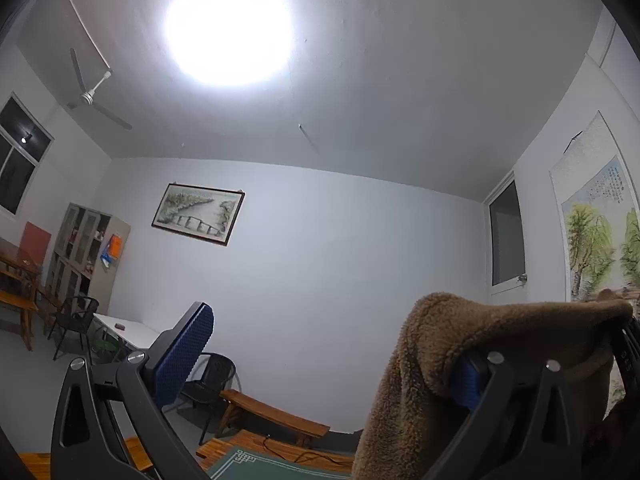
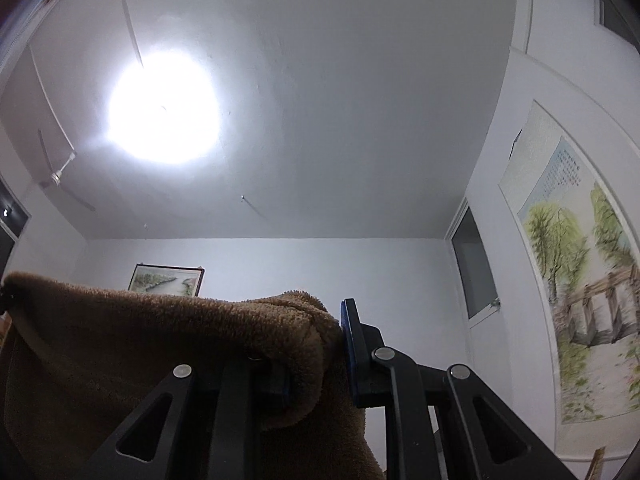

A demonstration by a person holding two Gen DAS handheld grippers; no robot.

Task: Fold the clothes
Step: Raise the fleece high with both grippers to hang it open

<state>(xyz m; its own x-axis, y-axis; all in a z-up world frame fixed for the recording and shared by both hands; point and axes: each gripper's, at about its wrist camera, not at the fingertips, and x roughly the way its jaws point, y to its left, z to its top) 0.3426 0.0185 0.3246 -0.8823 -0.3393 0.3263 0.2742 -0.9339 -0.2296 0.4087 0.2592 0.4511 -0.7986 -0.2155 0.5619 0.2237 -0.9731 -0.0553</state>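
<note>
Both cameras look up toward the ceiling. A brown fleece garment (image 1: 500,328) hangs stretched between the two grippers. My left gripper (image 1: 328,340) is open, its blue-padded fingers (image 1: 188,352) far apart. One end of the fleece lies draped over its right finger and hides most of that pad. My right gripper (image 2: 316,340) is shut on a thick fold of the same garment (image 2: 160,340). The fleece covers its left finger, and its right finger (image 2: 354,352) presses against the fold. The rest of the garment falls below both views.
A bright ceiling lamp (image 1: 228,28) and a ceiling fan (image 1: 90,96) are overhead. On the far wall hangs a framed picture (image 1: 198,214). Below are a cabinet (image 1: 86,252), black chairs (image 1: 210,384), a wooden bench (image 1: 276,412) and a green rug (image 1: 272,464). A scroll painting (image 2: 580,280) covers the right wall.
</note>
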